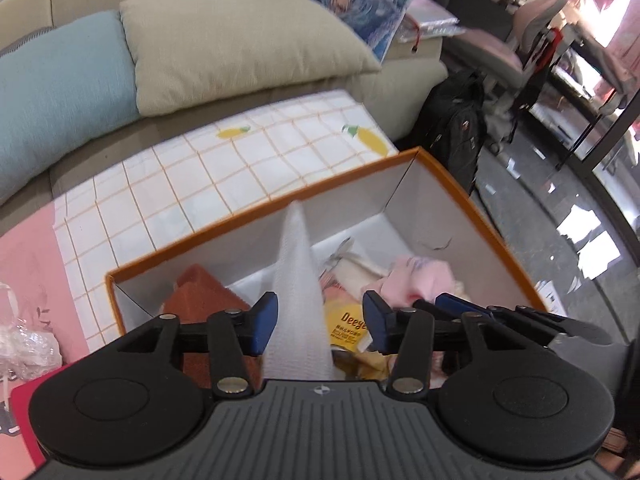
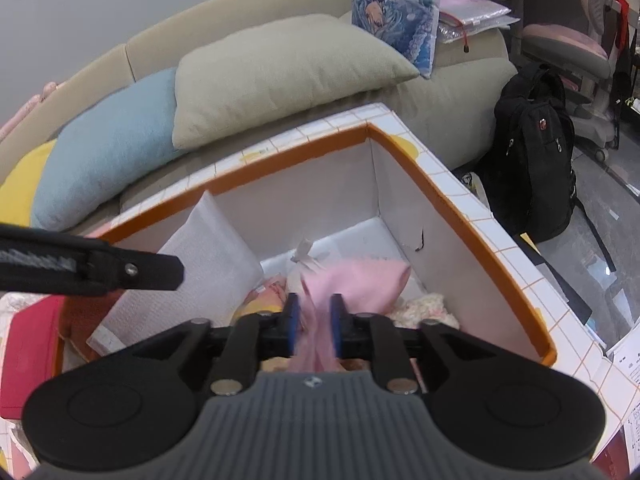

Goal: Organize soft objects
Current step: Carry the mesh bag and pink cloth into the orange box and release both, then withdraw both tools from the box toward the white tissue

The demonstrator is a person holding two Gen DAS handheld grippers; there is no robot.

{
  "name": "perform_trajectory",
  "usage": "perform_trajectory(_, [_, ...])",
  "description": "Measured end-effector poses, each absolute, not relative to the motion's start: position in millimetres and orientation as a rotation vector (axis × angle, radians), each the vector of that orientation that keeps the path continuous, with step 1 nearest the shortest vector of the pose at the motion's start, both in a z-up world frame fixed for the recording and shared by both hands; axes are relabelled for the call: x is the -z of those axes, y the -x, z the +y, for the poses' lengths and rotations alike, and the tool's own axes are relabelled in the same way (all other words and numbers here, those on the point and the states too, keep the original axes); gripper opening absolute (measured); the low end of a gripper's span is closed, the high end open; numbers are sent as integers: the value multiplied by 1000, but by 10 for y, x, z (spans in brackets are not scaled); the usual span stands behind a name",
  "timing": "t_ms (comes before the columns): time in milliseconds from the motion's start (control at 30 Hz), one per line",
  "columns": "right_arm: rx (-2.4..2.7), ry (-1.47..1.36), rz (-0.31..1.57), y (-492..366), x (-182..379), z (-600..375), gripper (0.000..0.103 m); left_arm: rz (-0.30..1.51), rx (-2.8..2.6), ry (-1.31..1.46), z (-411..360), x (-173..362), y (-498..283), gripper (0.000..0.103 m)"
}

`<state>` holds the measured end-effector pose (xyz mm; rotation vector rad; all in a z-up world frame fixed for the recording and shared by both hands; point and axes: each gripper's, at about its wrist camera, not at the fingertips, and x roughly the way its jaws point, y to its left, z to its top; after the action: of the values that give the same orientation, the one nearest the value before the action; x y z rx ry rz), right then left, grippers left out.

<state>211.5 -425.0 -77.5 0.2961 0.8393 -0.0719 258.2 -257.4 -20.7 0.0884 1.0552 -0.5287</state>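
Hanging over the orange-rimmed box (image 2: 452,196), left tongs (image 1: 320,322) parted, right tongs (image 2: 315,326) loose around pink cloth (image 2: 360,280).

Both views were evenly and brightly lit. Daylight blew out the window (image 1: 624,8) at upper right, and the glossy floor (image 1: 576,240) below it carried white glare patches. Fisheye bending curved the edges, corners vignetted black, and slight motion blur softened details.

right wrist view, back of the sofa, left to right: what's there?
yellow cushion → blue cushion → beige cushion → printed pillow → black backpack on the floor beside the sofa.
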Motion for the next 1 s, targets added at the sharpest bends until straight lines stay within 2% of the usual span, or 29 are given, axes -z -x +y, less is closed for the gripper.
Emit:
perform_trajectory(33, [75, -297, 829, -2091, 754, -4249, 36, 1047, 532, -85, -2552, 158, -2560, 58])
perform_trajectory(167, [73, -257, 768, -1986, 662, -4180, 40, 993, 556, -78, -2417, -69, -2397, 58])
perform_trajectory(233, [66, -252, 732, -1927, 605, -4154, 47, 954, 567, -77, -2324, -190, -2281, 58])
perform_trajectory(333, [63, -248, 676, -1820, 480, -4104, 51, 884, 571, -75, -2158, -397, -2052, 59])
perform_trajectory(367, [55, -244, 656, -1773, 426, -4072, 52, 856, 576, -68, -2090, -463, -1968, 61])
perform_trajectory(467, [23, -217, 608, -1594, 290, -3925, 53, 785, 576, -39, -1858, -625, -1730, 68])
perform_trajectory(700, [-36, -246, 587, -1159, 93, -3560, 55, 690, 475, -24, -1288, -778, -1245, 68])
perform_trajectory(1000, [-194, -197, 611, -889, -50, -2966, 60, 750, 310, 45, -589, -522, -745, 68])
